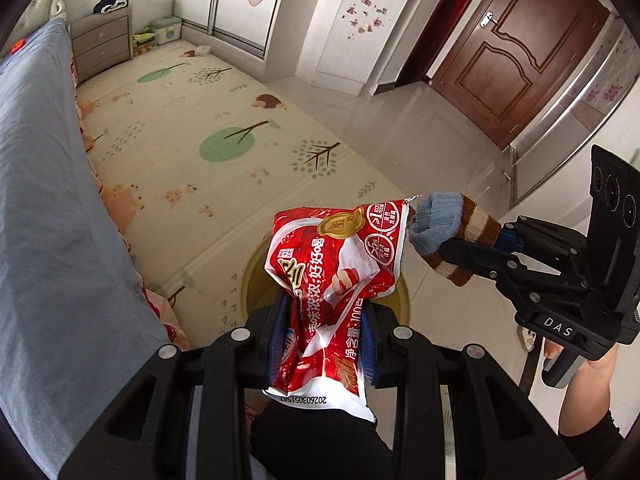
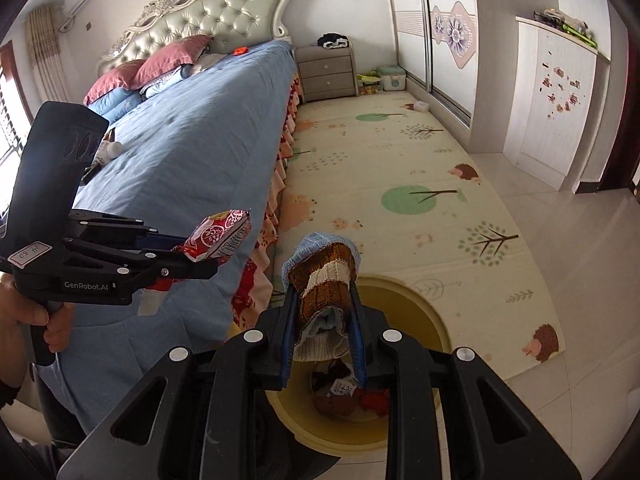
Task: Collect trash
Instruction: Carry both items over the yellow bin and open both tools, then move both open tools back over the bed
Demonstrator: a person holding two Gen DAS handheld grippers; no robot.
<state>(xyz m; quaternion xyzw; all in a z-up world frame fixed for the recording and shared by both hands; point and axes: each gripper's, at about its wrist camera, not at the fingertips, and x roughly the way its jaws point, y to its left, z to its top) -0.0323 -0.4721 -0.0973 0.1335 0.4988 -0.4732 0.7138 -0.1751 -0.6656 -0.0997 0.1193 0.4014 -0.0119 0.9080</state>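
Observation:
My left gripper (image 1: 326,320) is shut on a crumpled red snack wrapper (image 1: 340,264) and holds it above a yellow bin (image 1: 402,300). The wrapper also shows in the right wrist view (image 2: 218,236), held by the left gripper (image 2: 200,258). My right gripper (image 2: 322,316) is shut on a rolled brown, cream and blue striped sock (image 2: 324,276) over the yellow bin (image 2: 424,312), which holds some trash (image 2: 348,394). In the left wrist view the right gripper (image 1: 444,246) holds the sock (image 1: 448,232) just right of the wrapper.
A bed with a blue cover (image 2: 192,136) stands at the left, with a small white bottle (image 2: 108,152) on it. A patterned play mat (image 2: 400,184) covers the floor. A nightstand (image 2: 326,72), wardrobe doors (image 2: 436,28) and a brown door (image 1: 516,48) stand farther off.

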